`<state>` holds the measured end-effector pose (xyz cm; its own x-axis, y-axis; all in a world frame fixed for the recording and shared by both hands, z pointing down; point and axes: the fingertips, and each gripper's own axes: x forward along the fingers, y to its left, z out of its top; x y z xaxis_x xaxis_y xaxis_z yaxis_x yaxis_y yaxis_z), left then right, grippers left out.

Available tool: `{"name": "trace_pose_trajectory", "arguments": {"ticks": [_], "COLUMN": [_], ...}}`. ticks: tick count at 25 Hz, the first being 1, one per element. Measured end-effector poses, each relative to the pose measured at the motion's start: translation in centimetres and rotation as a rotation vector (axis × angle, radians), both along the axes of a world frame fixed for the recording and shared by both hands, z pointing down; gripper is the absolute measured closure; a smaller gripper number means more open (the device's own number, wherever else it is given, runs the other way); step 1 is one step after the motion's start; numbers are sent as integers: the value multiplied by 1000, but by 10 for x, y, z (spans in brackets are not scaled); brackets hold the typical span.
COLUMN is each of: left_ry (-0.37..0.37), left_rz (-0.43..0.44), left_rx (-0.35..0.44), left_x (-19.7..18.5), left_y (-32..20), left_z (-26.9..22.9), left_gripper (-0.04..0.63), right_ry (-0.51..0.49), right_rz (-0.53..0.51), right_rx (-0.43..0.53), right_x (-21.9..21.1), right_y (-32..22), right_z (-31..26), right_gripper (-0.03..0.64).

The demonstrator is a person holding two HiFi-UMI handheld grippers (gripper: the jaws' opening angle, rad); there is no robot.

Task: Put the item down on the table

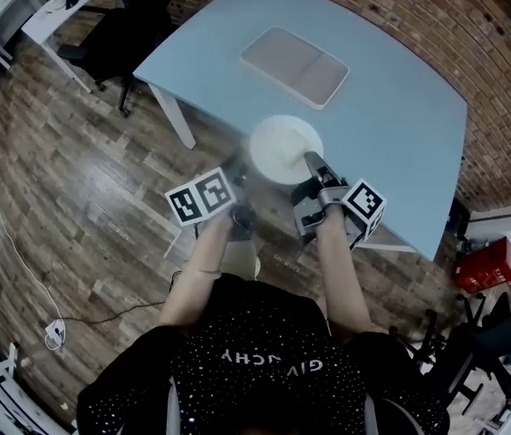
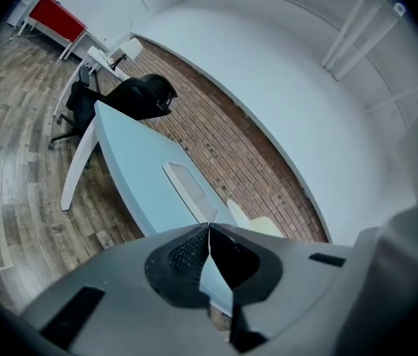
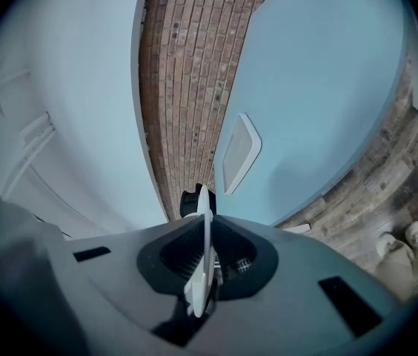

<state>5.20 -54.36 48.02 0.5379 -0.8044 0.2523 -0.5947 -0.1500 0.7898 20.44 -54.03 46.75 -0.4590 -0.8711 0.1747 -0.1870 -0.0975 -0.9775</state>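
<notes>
A round white plate (image 1: 284, 149) hangs over the near edge of the light blue table (image 1: 391, 107). My right gripper (image 1: 314, 166) is shut on its near rim. In the right gripper view the plate (image 3: 204, 251) shows edge-on, pinched between the jaws of the right gripper (image 3: 205, 225). My left gripper (image 1: 237, 179) hovers just left of the plate, blurred and apart from it. Seen from the left gripper view, the left gripper (image 2: 209, 230) is shut with nothing in it, and part of the plate (image 2: 257, 225) shows beyond it to the right.
A white rectangular tray (image 1: 294, 66) lies on the table farther back. A black office chair (image 1: 115, 39) stands at the table's left end by a white table leg (image 1: 174, 116). A brick wall (image 1: 473, 62) runs behind. Red boxes (image 1: 484, 265) sit on the wooden floor at right.
</notes>
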Motion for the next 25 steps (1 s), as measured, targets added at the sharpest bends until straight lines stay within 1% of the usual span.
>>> {"name": "trace_pose_trajectory", "arguments": {"ticks": [6,11,16,22,25], "left_ry": [-12,-12,-16,-67,-60], "left_rz": [32,52,78,58,76], "left_rx": [-3,-9,-10,-22,-35], "left_x": [11,14,18,6,4], "left_y": [-64,-144,-230,-316,-351], "left_z": [2,2,-2,17,32], "left_gripper": [580,580,580,580,580], "right_ry": [-2,5,32,52,92], "right_rz": [32,58,81,107,111], "right_rx": [-2,-5,-14,-56,-79], "right_x": [10,14,18,24,25], "right_y": [-59,-133,-211,-297,-334], "right_z": [4,2,2,32,52], "right_gripper": [585,584,585,584,584]}}
